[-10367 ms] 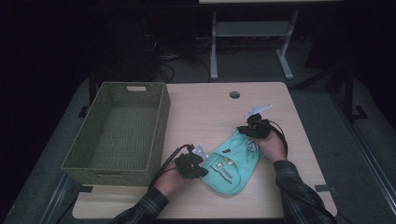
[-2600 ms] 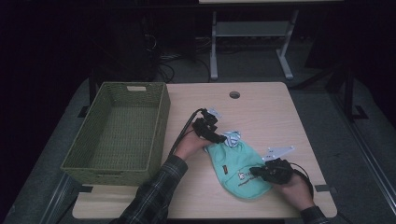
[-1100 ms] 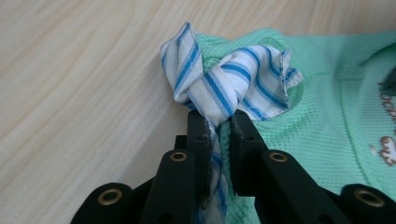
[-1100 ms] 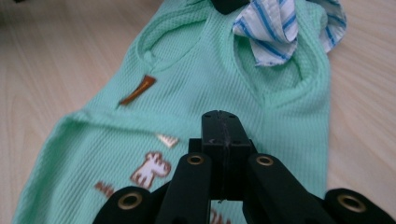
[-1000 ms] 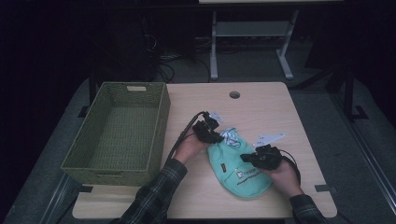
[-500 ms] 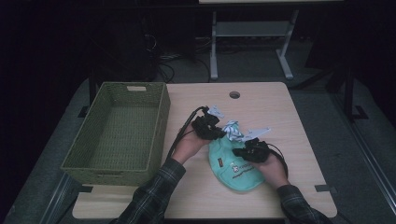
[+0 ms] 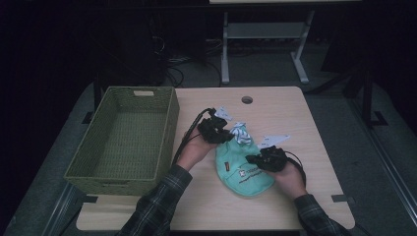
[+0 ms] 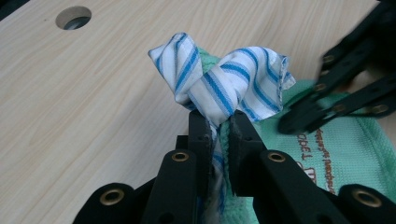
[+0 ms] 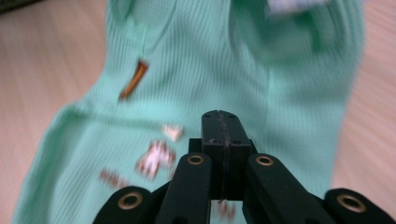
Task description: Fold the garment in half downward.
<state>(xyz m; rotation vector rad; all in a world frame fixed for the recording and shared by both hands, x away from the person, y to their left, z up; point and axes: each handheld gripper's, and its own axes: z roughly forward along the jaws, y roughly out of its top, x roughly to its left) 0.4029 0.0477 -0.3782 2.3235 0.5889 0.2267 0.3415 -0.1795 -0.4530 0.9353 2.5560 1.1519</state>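
Two close views add what the high view cannot: the left gripper view shows the blue-and-white striped cloth (image 8: 224, 84) bunched above the jaws with mint fabric behind it, and the right gripper view shows blurred print on the mint green garment (image 9: 224, 70). From above, that garment (image 7: 241, 169) lies on the table (image 7: 295, 113) beside the green wicker basket (image 7: 123, 140). The left gripper (image 8: 218, 128) is clamped on the striped cloth, while the right gripper (image 9: 223, 128) has its jaws pressed together over the garment, nothing between them.
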